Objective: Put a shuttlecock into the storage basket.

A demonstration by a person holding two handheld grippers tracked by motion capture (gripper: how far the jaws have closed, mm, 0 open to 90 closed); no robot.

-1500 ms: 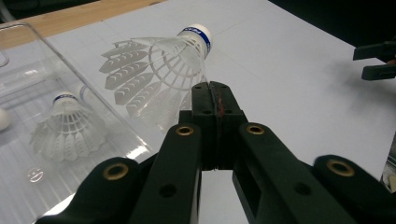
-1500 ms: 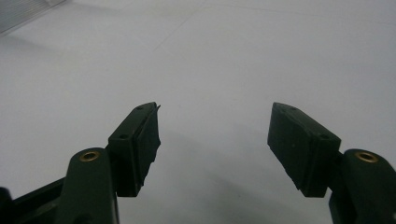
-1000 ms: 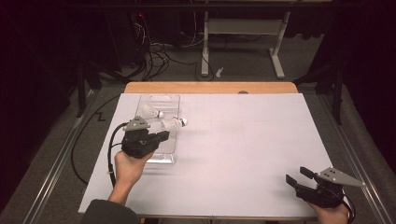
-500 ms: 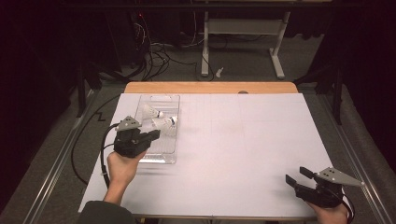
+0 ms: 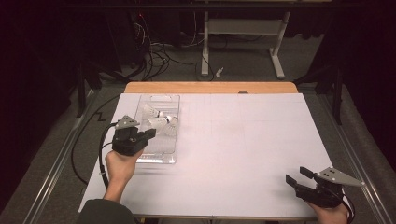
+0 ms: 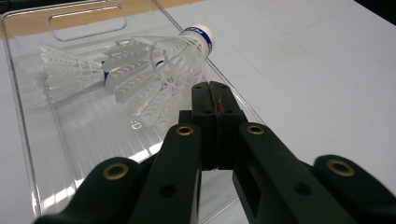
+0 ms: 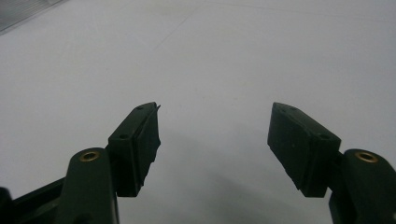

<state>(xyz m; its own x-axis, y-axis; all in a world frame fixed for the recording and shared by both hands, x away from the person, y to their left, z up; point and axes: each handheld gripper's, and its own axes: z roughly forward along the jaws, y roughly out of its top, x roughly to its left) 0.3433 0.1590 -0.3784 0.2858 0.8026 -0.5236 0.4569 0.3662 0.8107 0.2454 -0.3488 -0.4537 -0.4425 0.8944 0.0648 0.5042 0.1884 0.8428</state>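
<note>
Now — left gripper (image 5: 148, 134) over tray (image 5: 154, 158), jaws pressed together on nothing, likely backing off after a drop | shuttlecocks (image 6: 154, 70) just ahead of its tips, lying in the clear tray, probably gathered there | right gripper (image 5: 297, 176) well apart, jaws wide, empty, parked on white table (image 5: 243, 140).

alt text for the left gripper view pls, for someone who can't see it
The left gripper, its black fingers shut together with nothing between them, hovers over a clear plastic tray on a white table. In the tray lie white plastic shuttlecocks, the nearest with a blue-banded white cork tip.
</note>
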